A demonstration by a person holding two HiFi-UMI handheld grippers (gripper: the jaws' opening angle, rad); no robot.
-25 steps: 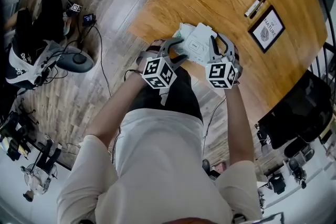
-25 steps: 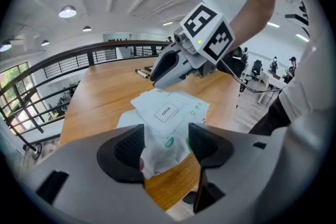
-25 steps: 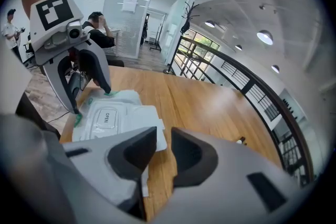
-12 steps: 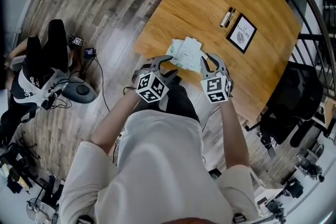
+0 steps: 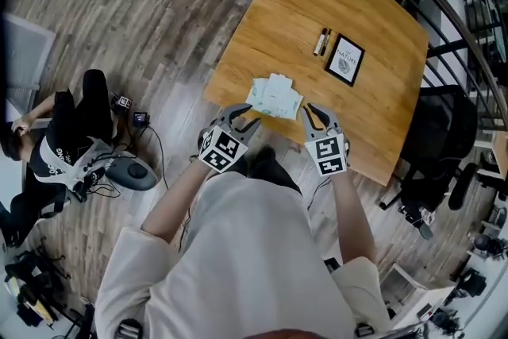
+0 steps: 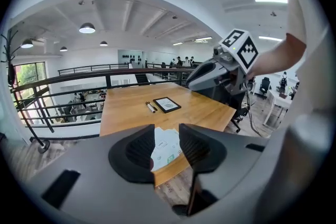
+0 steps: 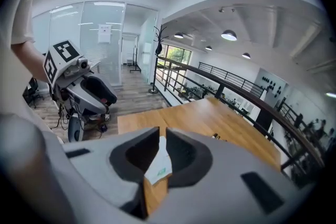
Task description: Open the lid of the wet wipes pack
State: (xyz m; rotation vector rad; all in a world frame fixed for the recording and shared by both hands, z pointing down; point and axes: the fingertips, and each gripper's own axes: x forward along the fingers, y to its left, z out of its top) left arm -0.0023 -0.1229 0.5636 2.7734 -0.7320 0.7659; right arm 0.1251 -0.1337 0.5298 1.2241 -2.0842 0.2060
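Right claw [image 7: 163, 134] apart, empty, wipes pack [image 7: 159, 168] half-hidden

The flat, soft wet wipes pack [image 5: 275, 97] at the centre of the head view is white with pale green print; the square wooden table [image 5: 373, 4] is warm honey-orange with fine straight grain; the small rectangular picture frame [image 5: 344, 59], upper right, is black around a white card; the plank floor [image 5: 159, 20], upper left, is streaked grey-brown; the person's short-sleeved shirt [image 5: 246, 250], bottom centre, is plain cream.
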